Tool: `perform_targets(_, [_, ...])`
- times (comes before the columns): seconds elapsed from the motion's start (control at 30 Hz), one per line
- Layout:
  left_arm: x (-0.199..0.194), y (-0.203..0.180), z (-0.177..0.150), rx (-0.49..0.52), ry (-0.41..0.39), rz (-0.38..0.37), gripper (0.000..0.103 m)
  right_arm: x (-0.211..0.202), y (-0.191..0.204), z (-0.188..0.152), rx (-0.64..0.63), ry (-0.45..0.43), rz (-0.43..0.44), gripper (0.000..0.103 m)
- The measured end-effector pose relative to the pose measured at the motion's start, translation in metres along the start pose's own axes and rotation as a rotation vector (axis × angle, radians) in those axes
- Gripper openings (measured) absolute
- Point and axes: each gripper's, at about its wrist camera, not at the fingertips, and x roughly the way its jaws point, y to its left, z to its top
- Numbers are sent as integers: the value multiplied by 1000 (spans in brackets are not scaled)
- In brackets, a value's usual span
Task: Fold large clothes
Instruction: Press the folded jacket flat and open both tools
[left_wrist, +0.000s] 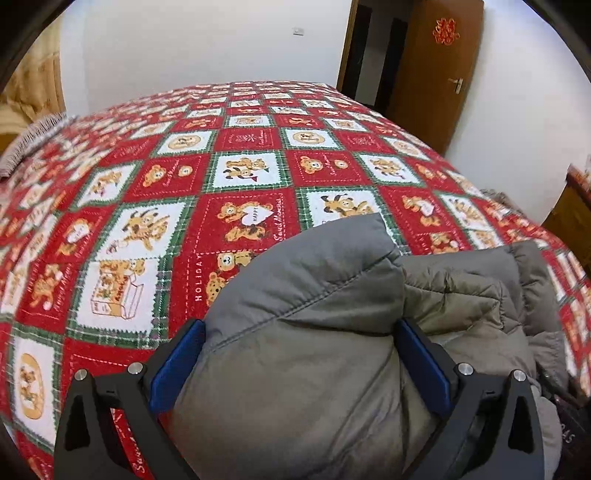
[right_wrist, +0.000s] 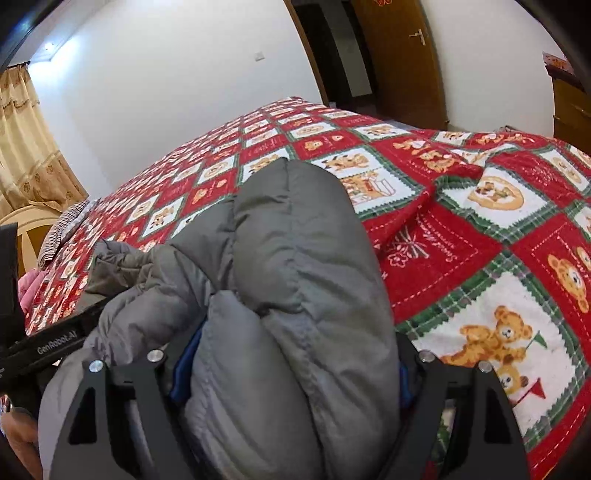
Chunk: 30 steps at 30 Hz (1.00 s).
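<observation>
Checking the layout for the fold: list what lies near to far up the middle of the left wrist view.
Left gripper, grey padded jacket, red bear-print bedspread, white wall.

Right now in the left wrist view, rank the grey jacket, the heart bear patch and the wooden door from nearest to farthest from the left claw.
1. Grey jacket, between the left claw's fingers.
2. Heart bear patch, mid-bed, just beyond.
3. Wooden door, far right wall.

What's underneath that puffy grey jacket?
The grey jacket lies on a red bedspread with teddy-bear squares. The part of the bedspread directly beneath it is covered, so anything there stays hidden.
</observation>
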Motion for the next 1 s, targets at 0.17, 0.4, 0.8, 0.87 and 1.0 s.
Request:
perform_targets(0.17, [-7,-1,-1,11,-1,44,102,2,2,5,-13,36,-9,83])
perform_targets(0.4, [-58,8,-2,16,14,101,102,-47,-3,24,-9,2,73,79])
perform_targets(0.8, [-90,11,-41,-3,5,174,102,-52,11,-3,-172,122,-7,42])
perform_targets(0.87, [-89,12,-44,-14,-2,175,102,-40,6,-8,-142,141,2,44])
perform_targets(1.0, [-88,8,-43,-6,7,188,102,-35,7,-17,-178,127,-12,46])
